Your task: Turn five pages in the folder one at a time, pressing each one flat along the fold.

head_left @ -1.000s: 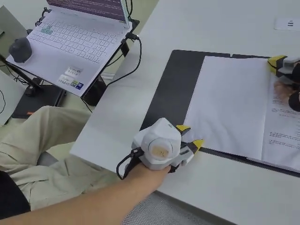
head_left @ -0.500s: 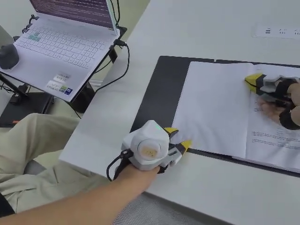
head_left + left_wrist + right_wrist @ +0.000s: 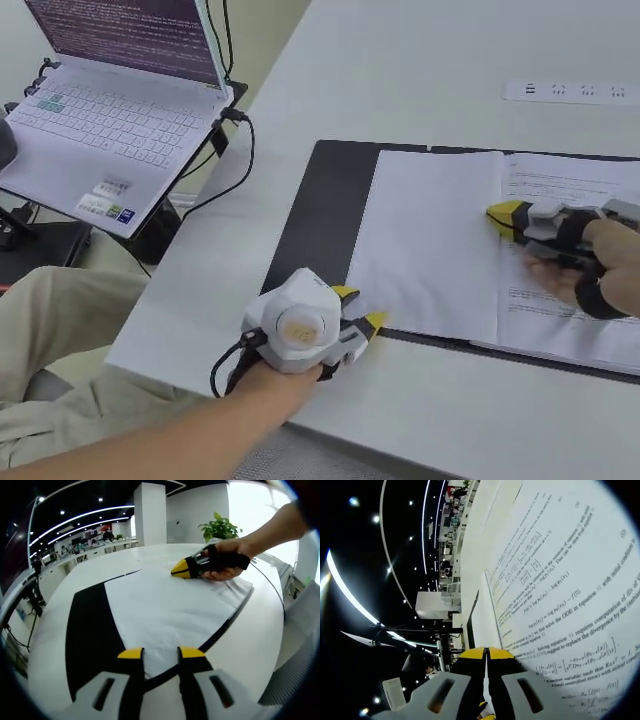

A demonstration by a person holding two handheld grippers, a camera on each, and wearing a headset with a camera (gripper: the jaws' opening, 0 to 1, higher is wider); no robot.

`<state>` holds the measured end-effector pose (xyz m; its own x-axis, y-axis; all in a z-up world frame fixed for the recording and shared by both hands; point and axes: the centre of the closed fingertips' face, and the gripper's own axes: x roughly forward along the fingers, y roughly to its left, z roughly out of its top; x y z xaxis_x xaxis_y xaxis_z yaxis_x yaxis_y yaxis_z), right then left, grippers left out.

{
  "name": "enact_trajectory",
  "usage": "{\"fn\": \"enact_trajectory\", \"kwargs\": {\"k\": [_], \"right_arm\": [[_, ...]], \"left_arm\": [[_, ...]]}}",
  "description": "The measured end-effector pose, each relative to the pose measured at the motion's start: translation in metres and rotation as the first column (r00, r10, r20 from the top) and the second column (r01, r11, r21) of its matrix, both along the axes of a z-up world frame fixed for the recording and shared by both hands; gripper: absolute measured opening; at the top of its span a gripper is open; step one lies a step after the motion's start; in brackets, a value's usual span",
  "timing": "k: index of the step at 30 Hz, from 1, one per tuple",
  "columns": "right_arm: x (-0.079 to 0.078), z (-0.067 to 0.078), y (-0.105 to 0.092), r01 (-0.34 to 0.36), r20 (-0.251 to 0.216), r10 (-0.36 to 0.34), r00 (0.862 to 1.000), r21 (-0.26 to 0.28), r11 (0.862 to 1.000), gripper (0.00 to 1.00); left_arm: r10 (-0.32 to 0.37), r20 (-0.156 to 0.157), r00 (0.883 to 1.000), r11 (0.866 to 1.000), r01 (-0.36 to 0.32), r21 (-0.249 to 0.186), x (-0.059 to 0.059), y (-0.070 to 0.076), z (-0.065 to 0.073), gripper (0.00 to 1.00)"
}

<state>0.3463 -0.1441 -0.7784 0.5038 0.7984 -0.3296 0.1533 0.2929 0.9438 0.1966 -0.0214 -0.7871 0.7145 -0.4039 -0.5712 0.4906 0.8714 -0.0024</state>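
Pressing along the fold is the step now. In the head view, the left claw (image 3: 360,308) sits a little open, holding nothing, on the near edge of the folder (image 3: 320,210). The turned page (image 3: 430,240) lies just ahead of it. The right claw (image 3: 505,218) rests on the fold. It should slide slowly and push down evenly. In the right gripper view, its jaws are closed tight on the printed page (image 3: 560,595). A second ago it was at the fold's far end. The left claw has stayed put.
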Motion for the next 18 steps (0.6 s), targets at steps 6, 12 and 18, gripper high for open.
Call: {"fn": "enact_trajectory", "kwargs": {"k": [6,12,18], "right_arm": [[-0.024,-0.001,0.005,-0.049,-0.004,0.049,0.999,-0.003,0.999,0.00],[-0.047,-0.003,0.006,-0.071,-0.015,0.071,0.997,-0.002,0.997,0.00],[-0.068,-0.006,0.005,-0.101,-0.023,0.101,0.995,-0.001,0.995,0.00]], "left_arm": [[0.001,-0.002,1.000,1.000,-0.001,0.000,0.000,0.001,-0.001,0.24],[-0.002,-0.002,1.000,1.000,0.002,0.001,0.000,0.001,-0.001,0.24],[-0.002,-0.003,1.000,1.000,0.002,0.000,0.000,0.001,0.000,0.24]]}}
